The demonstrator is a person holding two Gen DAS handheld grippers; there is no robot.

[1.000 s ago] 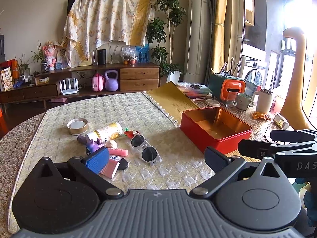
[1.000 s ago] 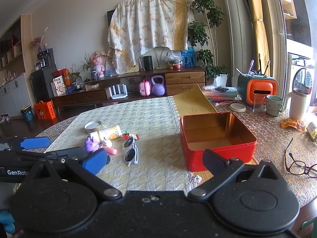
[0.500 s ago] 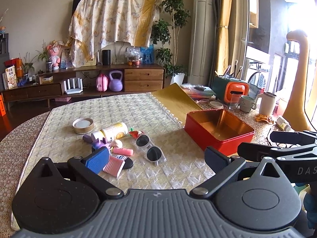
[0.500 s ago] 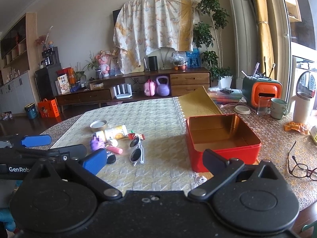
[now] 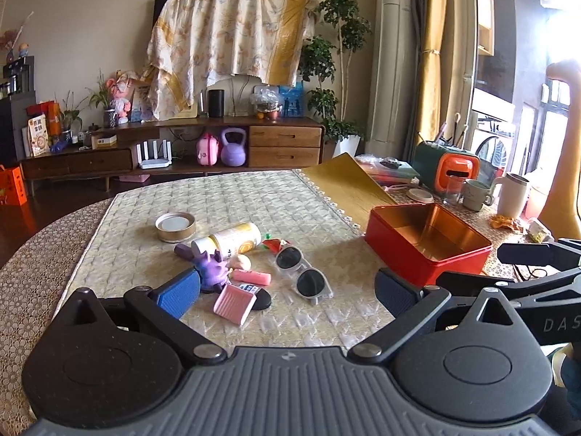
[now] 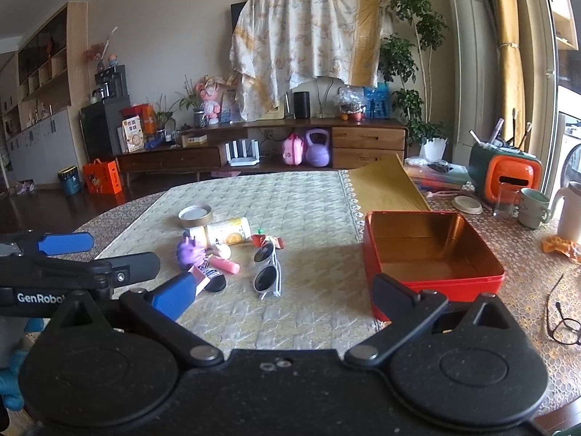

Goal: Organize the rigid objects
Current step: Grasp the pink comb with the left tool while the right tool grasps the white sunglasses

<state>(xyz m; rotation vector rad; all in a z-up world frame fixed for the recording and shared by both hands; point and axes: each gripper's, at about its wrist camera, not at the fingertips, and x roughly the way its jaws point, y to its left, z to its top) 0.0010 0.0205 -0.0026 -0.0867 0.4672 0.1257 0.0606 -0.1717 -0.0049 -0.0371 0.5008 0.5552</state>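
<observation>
Big round table [image 5: 21, 283] with a brownish lace-type cover, and a pale quilted runner [image 5: 254, 203] laid across the middle. On the runner there's a small cluster: a round tin lid [image 5: 175, 226], a yellow-and-white bottle [image 5: 228, 240] on its side, a purple toy [image 5: 212, 267], a pink stick [image 5: 251, 277], a pink ridged piece [image 5: 231, 304] and white-framed sunglasses [image 5: 303, 271]. A gold sheet [image 5: 345, 185] lies beside the runner's lacy edge, and an open red tin [image 6: 432, 250] sits just next to it. Further right on the lace cover: a mug [image 6: 533, 207], a glass [image 6: 504, 200], a white jug [image 6: 570, 212], an orange-and-green holder [image 6: 506, 174], and dark-rimmed eyeglasses [image 6: 563, 321] near the edge.
</observation>
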